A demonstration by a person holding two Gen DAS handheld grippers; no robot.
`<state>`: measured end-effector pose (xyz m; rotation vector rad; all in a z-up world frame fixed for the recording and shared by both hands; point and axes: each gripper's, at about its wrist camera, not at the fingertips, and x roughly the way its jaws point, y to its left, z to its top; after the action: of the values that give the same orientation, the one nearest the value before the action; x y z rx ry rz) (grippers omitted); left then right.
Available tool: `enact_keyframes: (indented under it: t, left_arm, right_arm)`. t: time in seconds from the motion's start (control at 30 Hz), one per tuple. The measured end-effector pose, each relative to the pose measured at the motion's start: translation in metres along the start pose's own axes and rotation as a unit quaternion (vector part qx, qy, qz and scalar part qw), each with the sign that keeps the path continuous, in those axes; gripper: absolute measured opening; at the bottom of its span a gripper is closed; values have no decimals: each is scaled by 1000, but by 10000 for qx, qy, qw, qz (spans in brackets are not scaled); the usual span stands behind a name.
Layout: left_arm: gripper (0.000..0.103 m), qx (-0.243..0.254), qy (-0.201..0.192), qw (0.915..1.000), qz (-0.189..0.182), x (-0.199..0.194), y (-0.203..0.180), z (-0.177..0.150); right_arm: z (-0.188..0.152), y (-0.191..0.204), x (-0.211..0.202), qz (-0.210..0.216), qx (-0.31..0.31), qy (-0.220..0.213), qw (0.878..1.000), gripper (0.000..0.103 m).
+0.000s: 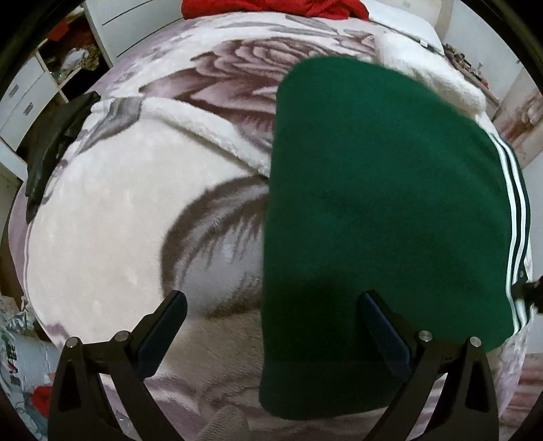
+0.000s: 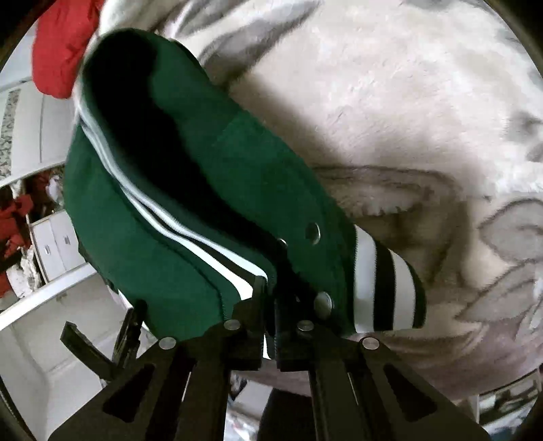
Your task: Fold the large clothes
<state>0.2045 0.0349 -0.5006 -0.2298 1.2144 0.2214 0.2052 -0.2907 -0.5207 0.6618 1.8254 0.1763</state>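
A dark green jacket with white stripes along its right edge lies on a bed covered by a cream blanket with a grey-mauve flower print. My left gripper hovers open above the jacket's near left edge, one finger over the blanket, the other over the green cloth. In the right wrist view the green jacket is lifted and folded over, showing its striped trim, metal snaps and a green-and-white ribbed band. My right gripper is shut on the jacket's striped edge.
A red garment lies at the bed's far end, and a black garment hangs over the left edge. White drawers and shelves stand on the left. A patterned bag sits on the floor at lower left.
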Motion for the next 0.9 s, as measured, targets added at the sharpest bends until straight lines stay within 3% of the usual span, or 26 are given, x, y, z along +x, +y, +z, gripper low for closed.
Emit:
enact_keyframes:
  t: [0.07,0.13,0.17,0.27,0.4,0.43,0.47,0.5,0.53,0.57,0.63,0.73,0.8,0.87,0.9]
  left_arm:
    - [103,43,-49,10000,57,-5,0,3]
    - [103,23,-114,9999,83,-10,1,10]
    - [103,-11,-158,9998,86,-12,1,14]
    - [103,-72,-293,9995,101,-16,-1,28]
    - [103,-180,-400,9989,146,-13,0,47]
    - [103,-216,-434,9987,134,-12,-1,51]
    - [103,-240,-453,9986,118,-12,-1,54]
    - [103,-245,-455,9986,112,-11,-1,57]
    - [103,-249,-457,9986,102,-10,-2,60]
    - [103,-260,-456,9986,68,-10,-3,61]
    - [103,-270,-449,9986,-8,-10,-5,63]
    - [103,-225,-411,9988,-154,-9,-11,64]
    - [103,-218,-440,9985,-249,-6,-14,65]
    - [103,-118,-316,9993,-145,3,-18,65]
    - [103,-68,-225,9997,-83,7,-19,64]
  right_arm:
    - [2,8,-17,179,-122,3,9998,15]
    - [4,18,-48,264,-323,-360,9985,51]
    - [8,24,-62,399,-434,-597,9965,74]
    - [37,44,-74,744,-676,-952,9904,76]
    - [94,84,-46,961,-853,-977,9869,76]
    - [107,90,-36,1039,-788,-928,9871,75]
    - [115,94,-33,1130,-714,-795,9878,50]
    - [121,101,-24,1188,-667,-582,9890,15]
    - [123,116,-22,1044,-725,-514,9906,4]
    - [129,122,-11,948,-818,-527,9907,3]
    - [120,138,-31,590,-1005,-991,9882,3]
    - [115,147,-66,546,-1000,-1608,9804,2]
    - [124,148,-74,167,-1006,-1940,9757,2]
    - [144,143,-51,-276,-1057,-1745,9786,2]
    - [155,131,-31,-381,-856,-1399,9857,3]
